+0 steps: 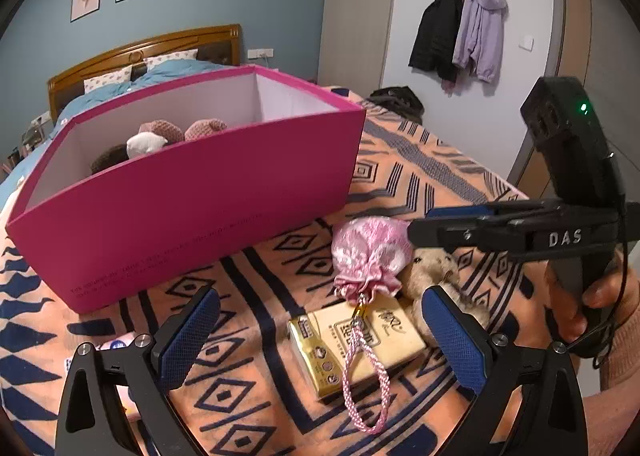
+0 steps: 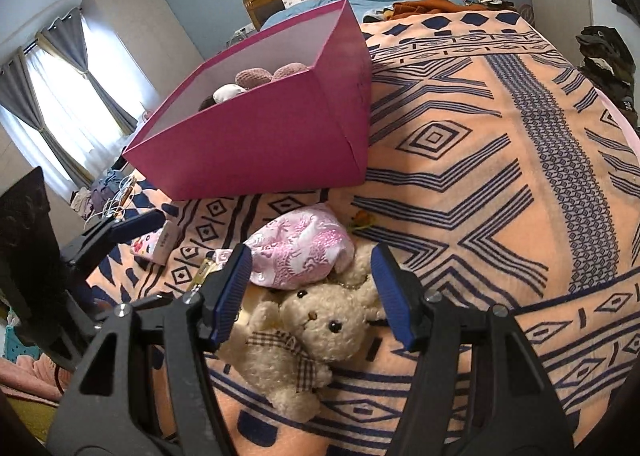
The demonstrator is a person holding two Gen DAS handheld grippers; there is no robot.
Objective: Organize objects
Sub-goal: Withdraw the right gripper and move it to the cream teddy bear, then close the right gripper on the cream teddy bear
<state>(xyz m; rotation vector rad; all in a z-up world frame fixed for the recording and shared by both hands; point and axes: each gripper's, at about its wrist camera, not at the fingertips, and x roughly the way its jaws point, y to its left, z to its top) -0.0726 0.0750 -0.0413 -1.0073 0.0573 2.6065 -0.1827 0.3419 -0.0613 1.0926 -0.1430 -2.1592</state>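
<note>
A magenta box (image 1: 192,212) stands on the patterned blanket, with knitted toys (image 1: 160,136) inside; it also shows in the right wrist view (image 2: 256,144). In front lie a pink satin pouch (image 1: 370,252) with a cord, a gold pack (image 1: 356,344) and a beige teddy bear (image 2: 308,340). My left gripper (image 1: 320,332) is open, low over the blanket near the gold pack. My right gripper (image 2: 310,292) is open, its fingers on either side of the teddy's head. The pouch (image 2: 304,252) lies just beyond the teddy.
A small pink printed packet (image 2: 154,246) lies left of the pouch. The blanket (image 2: 480,176) stretches free to the right. Dark clothing (image 2: 604,56) sits at the far right edge. A headboard and blue duvet (image 1: 160,72) lie behind the box.
</note>
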